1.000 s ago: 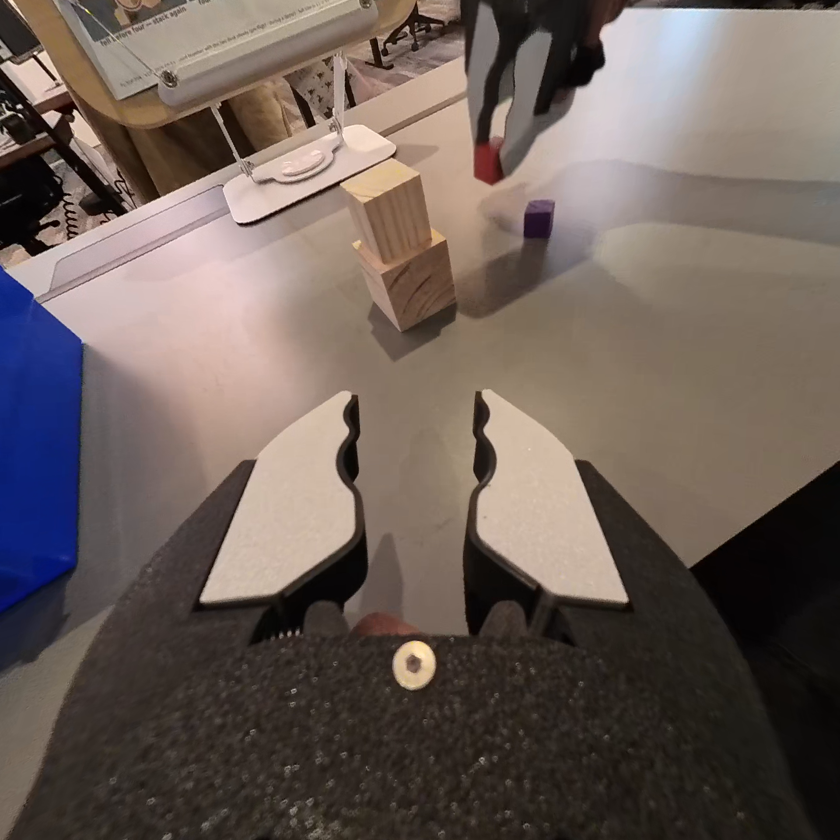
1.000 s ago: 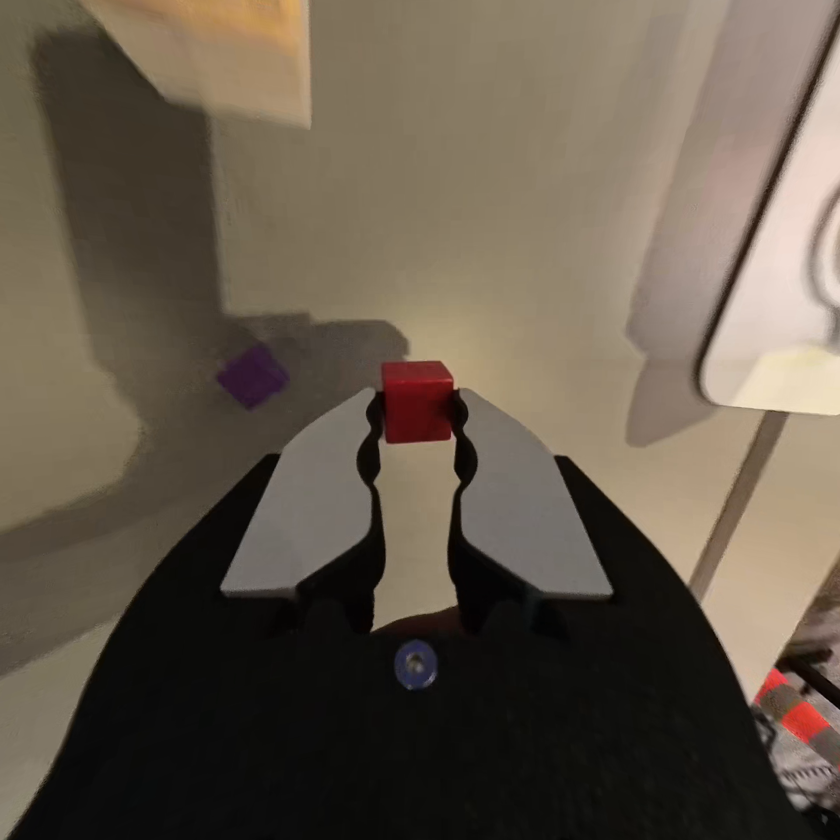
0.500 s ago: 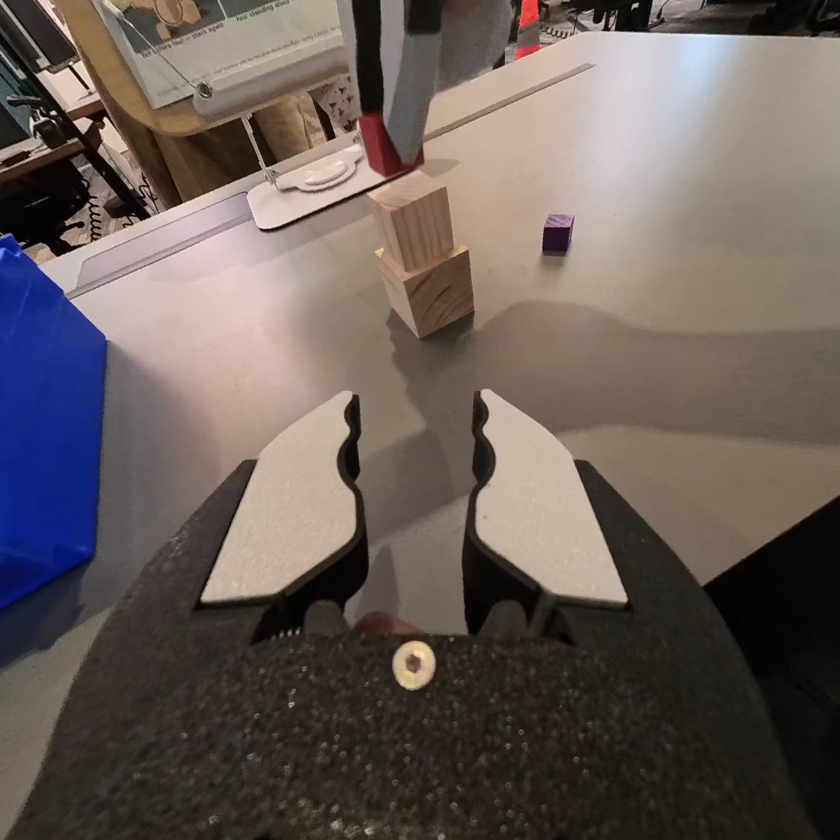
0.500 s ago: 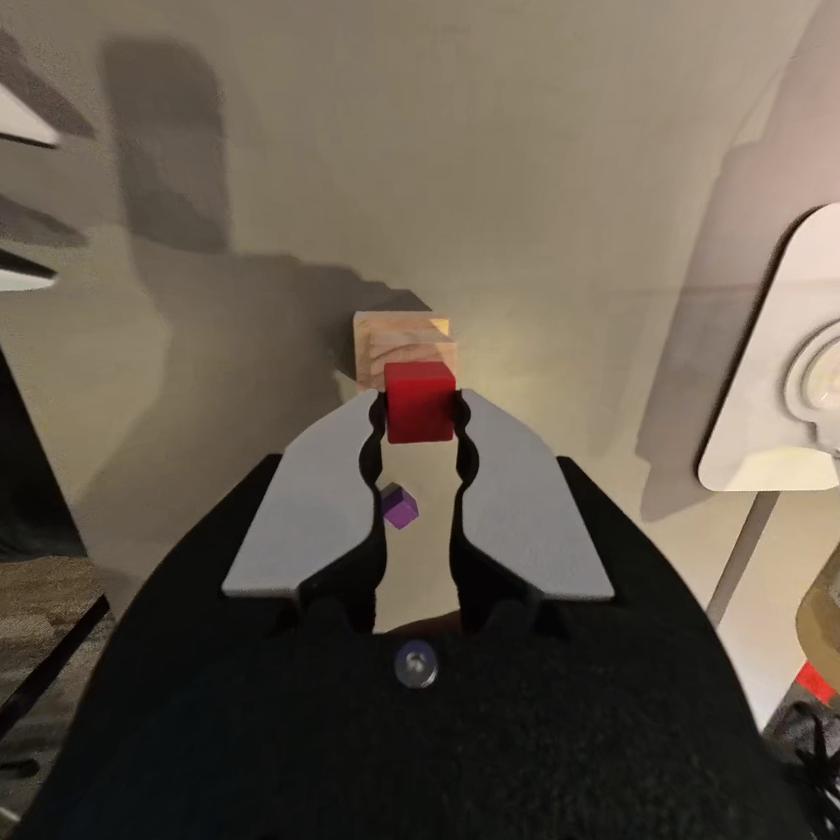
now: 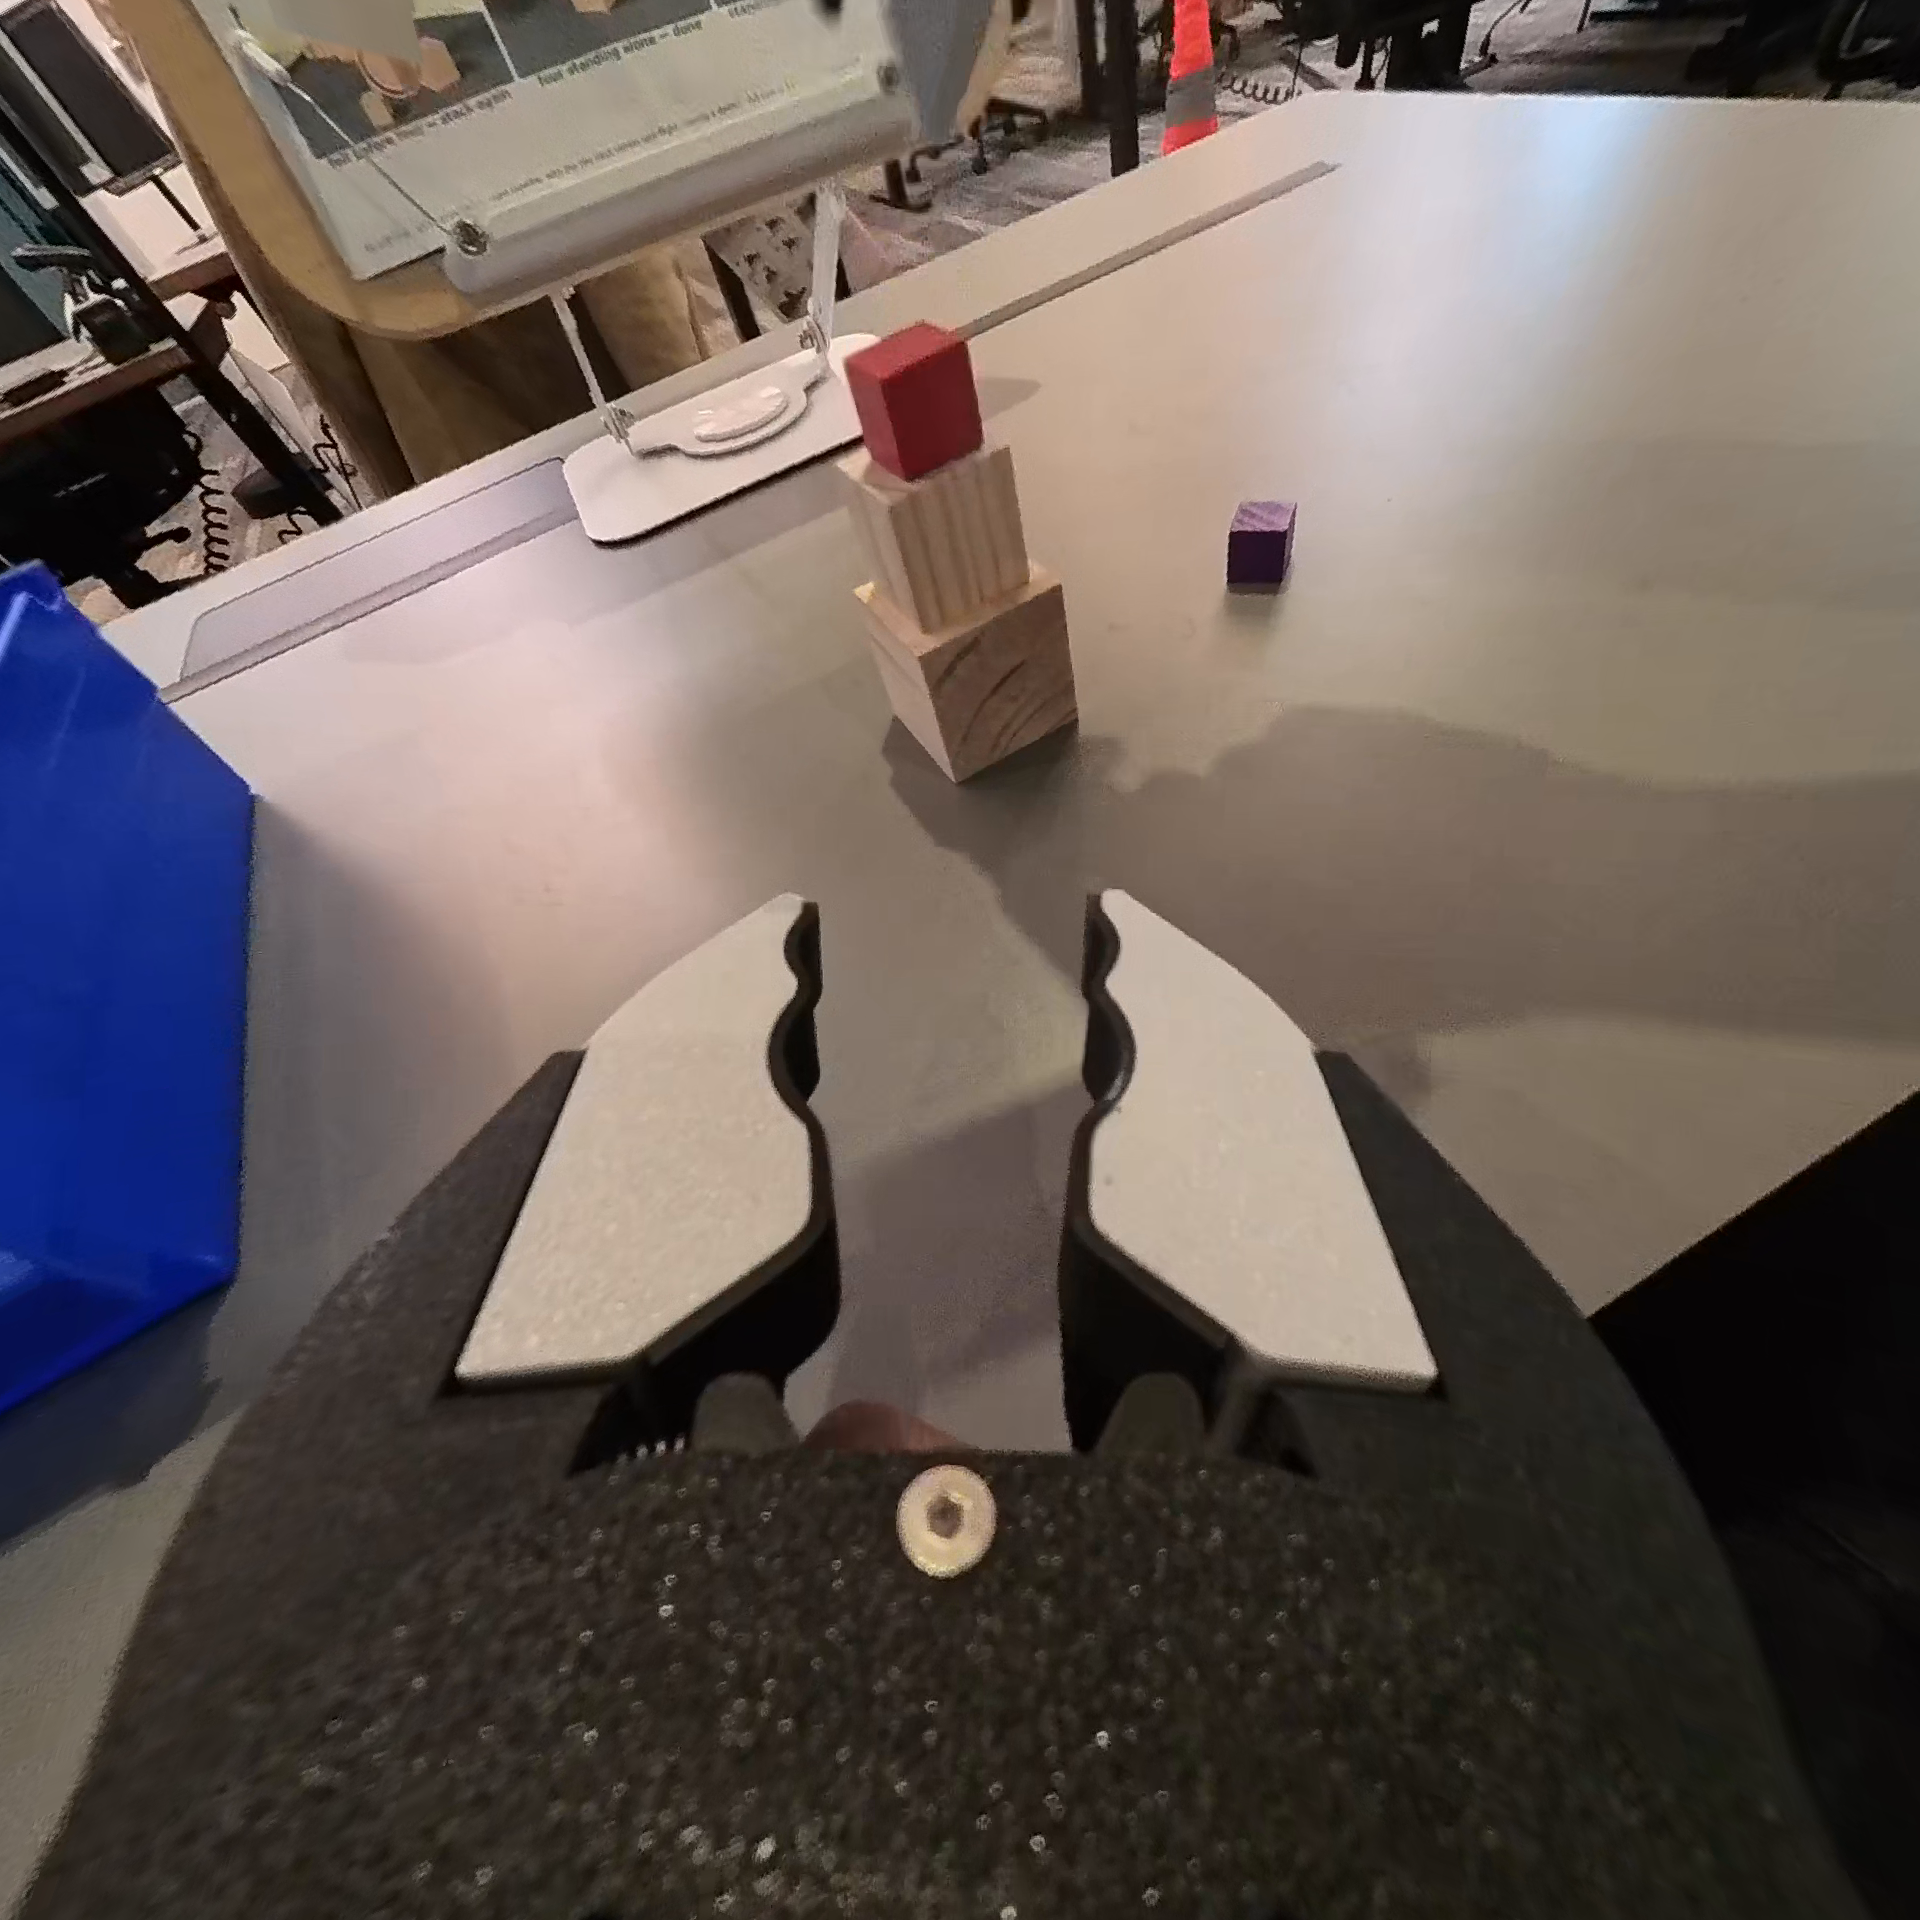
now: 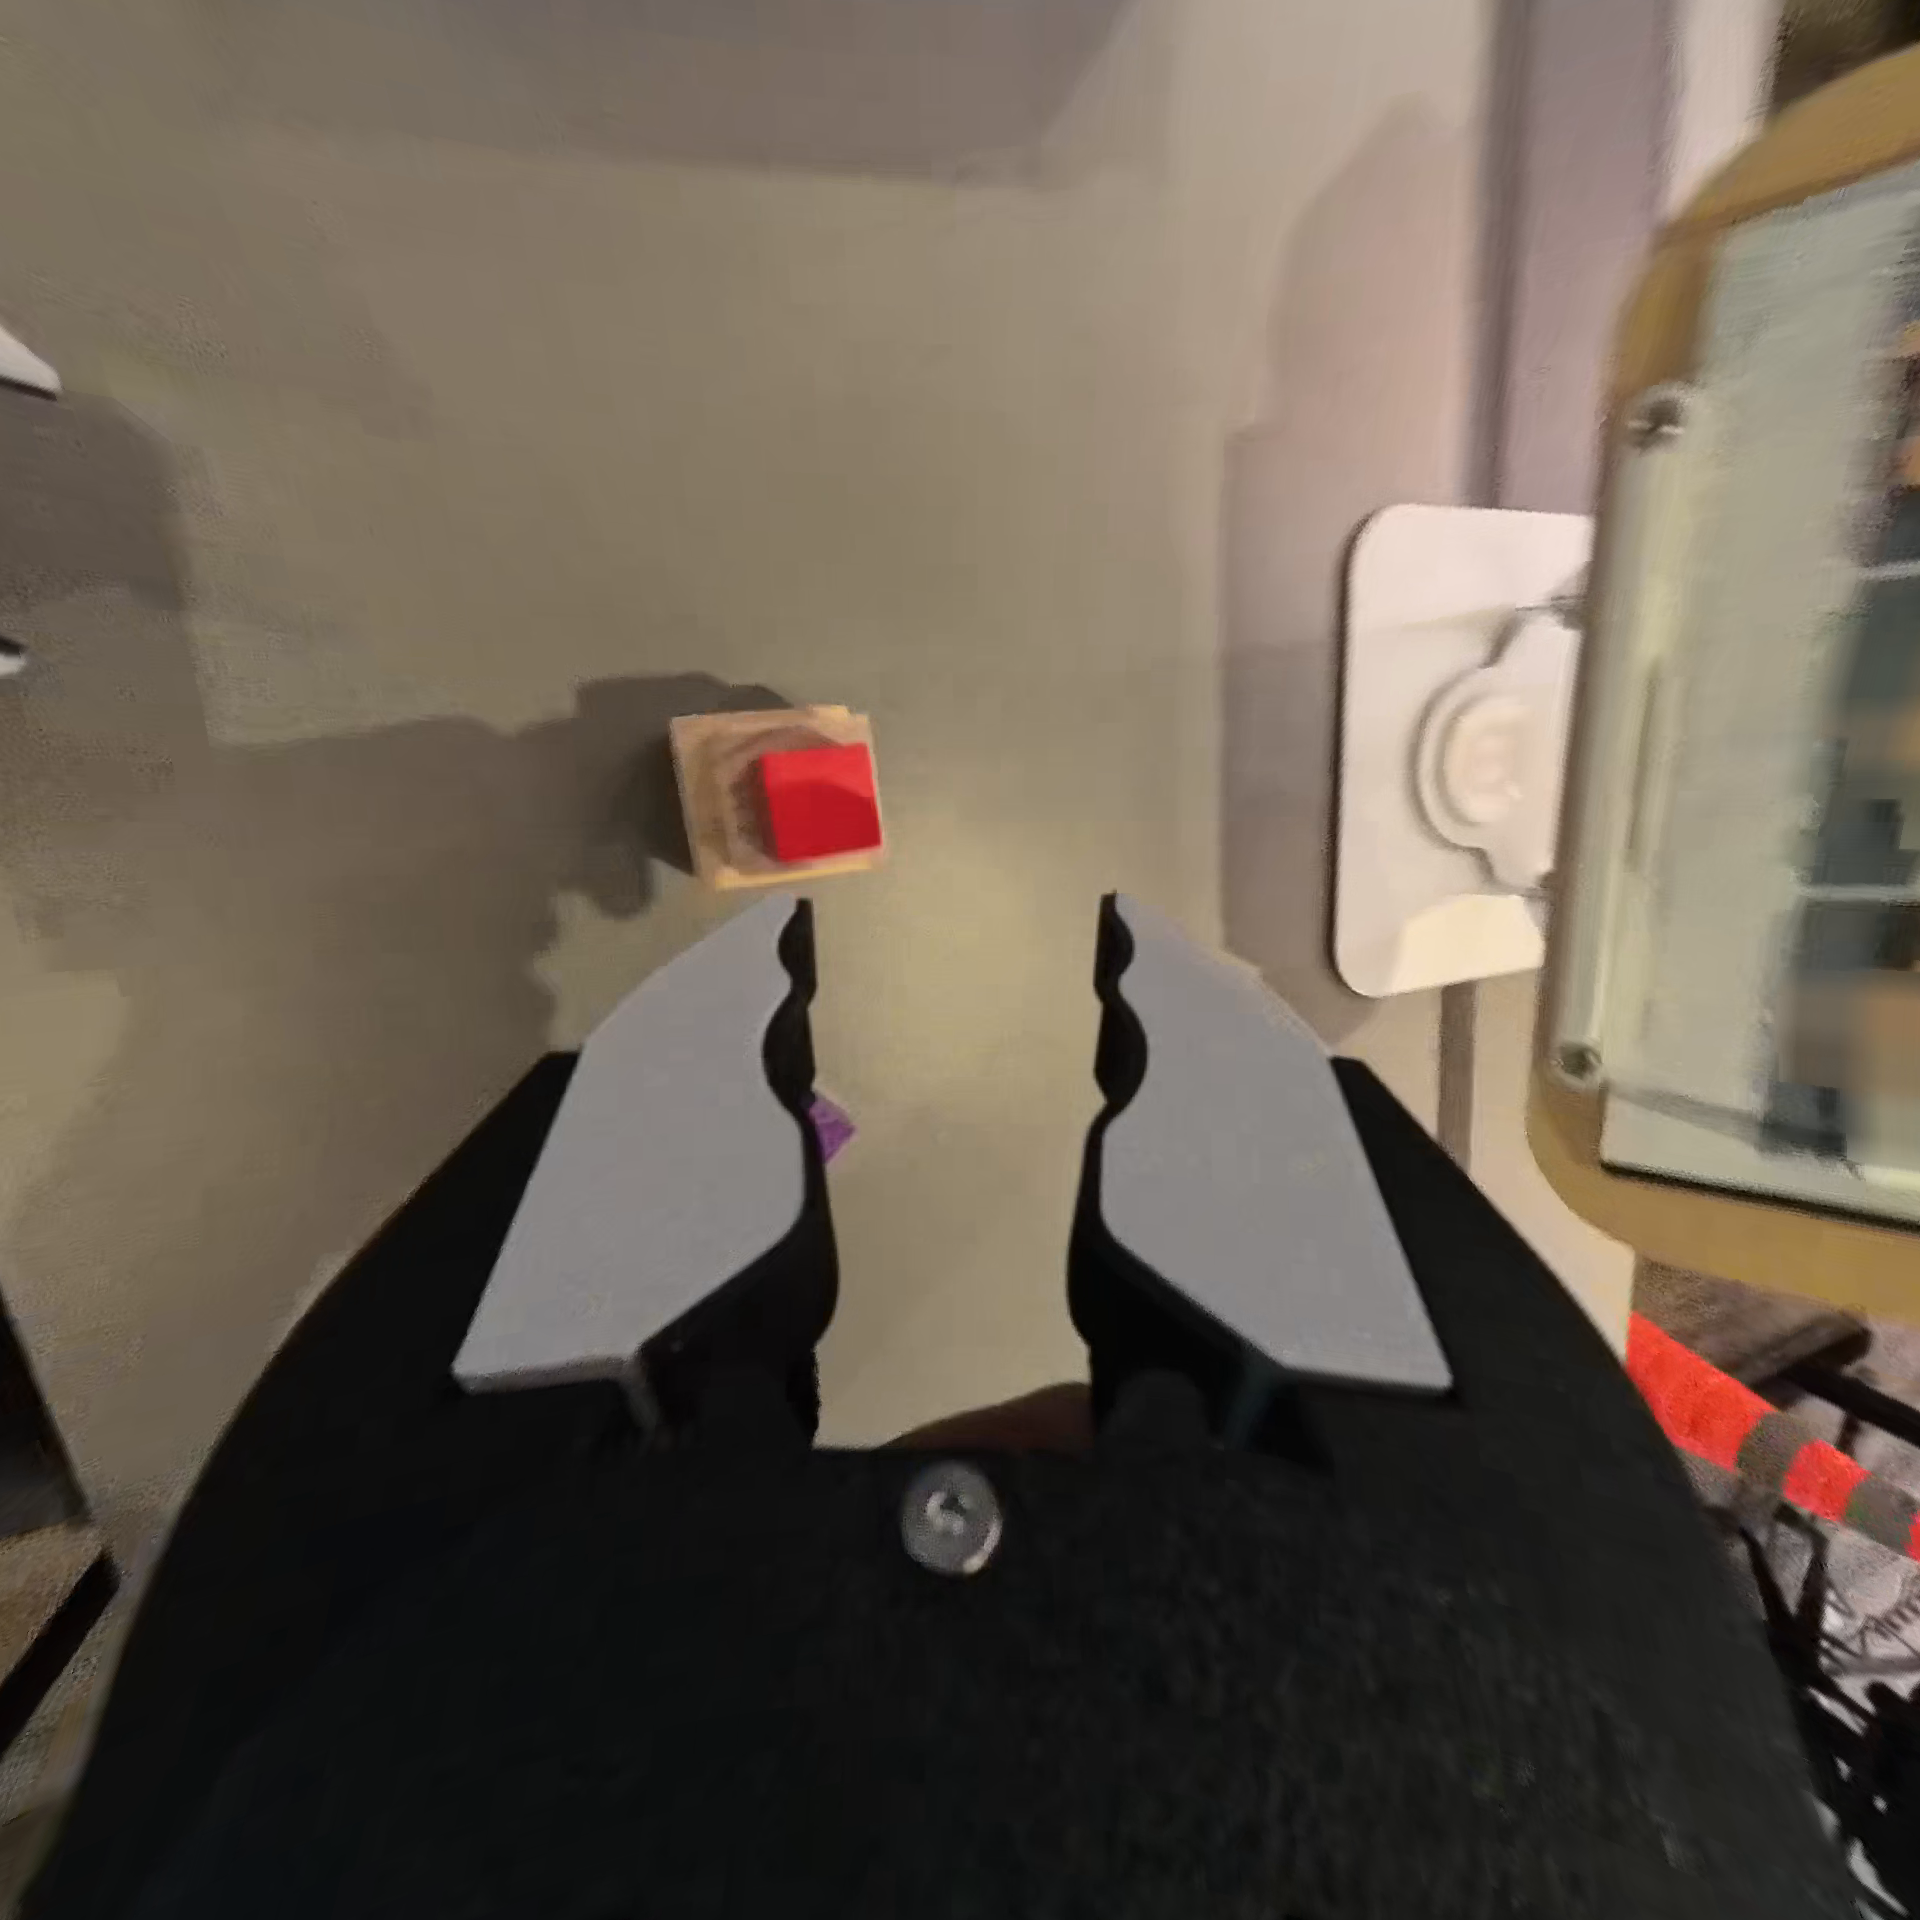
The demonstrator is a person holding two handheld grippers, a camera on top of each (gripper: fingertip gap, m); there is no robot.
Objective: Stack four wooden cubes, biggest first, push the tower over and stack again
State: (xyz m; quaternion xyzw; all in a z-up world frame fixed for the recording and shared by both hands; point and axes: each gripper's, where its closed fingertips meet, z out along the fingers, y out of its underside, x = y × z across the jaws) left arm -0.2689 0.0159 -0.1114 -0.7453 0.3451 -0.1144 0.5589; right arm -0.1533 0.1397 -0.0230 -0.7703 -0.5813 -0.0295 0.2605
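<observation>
A tower of three cubes stands on the grey table [image 5: 1455, 416]: a large plain wooden cube [image 5: 977, 681] at the bottom, a smaller plain wooden cube [image 5: 951, 540] on it, and a red cube [image 5: 916, 414] on top. A small purple cube [image 5: 1261, 543] lies alone to the tower's right. My left gripper [image 5: 948, 925] is open and empty, low over the table in front of the tower. My right gripper [image 6: 954, 920] is open and empty, high above the tower, looking down on the red cube [image 6: 819, 802]. The purple cube [image 6: 829, 1127] peeks out beside its left finger.
A blue bin [image 5: 104, 987] stands at the table's left. A framed instruction card [image 5: 582, 114] on a white stand base [image 5: 717, 436] sits just behind the tower; it also shows in the right wrist view [image 6: 1455, 748]. The table's near right edge [image 5: 1662, 1236] drops off.
My right gripper carried the red cube over the tower, set it on the second wooden cube, opened and lifted away. My left gripper stayed open in about the same place.
</observation>
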